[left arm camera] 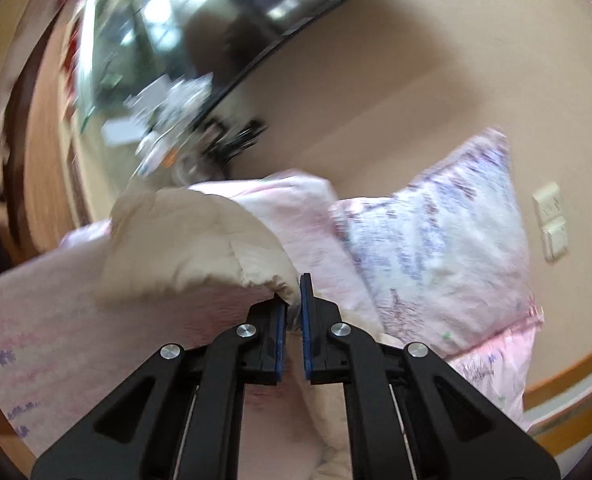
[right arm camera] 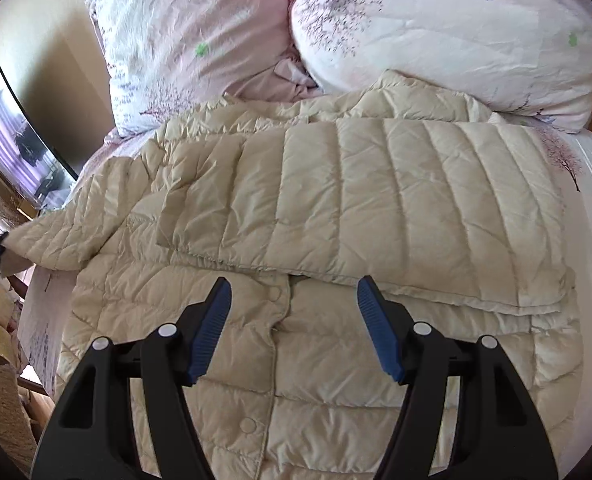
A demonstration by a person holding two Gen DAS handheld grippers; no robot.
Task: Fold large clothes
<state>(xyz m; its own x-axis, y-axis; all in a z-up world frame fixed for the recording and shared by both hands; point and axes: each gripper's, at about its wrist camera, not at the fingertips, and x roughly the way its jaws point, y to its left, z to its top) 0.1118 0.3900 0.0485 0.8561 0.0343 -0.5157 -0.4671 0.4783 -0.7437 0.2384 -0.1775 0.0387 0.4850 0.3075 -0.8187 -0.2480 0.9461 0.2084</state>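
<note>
Cream quilted jacket [right arm camera: 336,240] lies spread on the bed [right arm camera: 588,184]. Left tongs [left arm camera: 293,312] are clenched on its sleeve [left arm camera: 199,240], lifted off the bed; right tongs [right arm camera: 291,320] hover released above the jacket's snap front.

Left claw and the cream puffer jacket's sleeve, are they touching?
Touching. In the left wrist view the left claw is shut on the sleeve cuff, fabric pinched between its blue pads. The right wrist view shows that sleeve pulled out sideways from the jacket.
</note>
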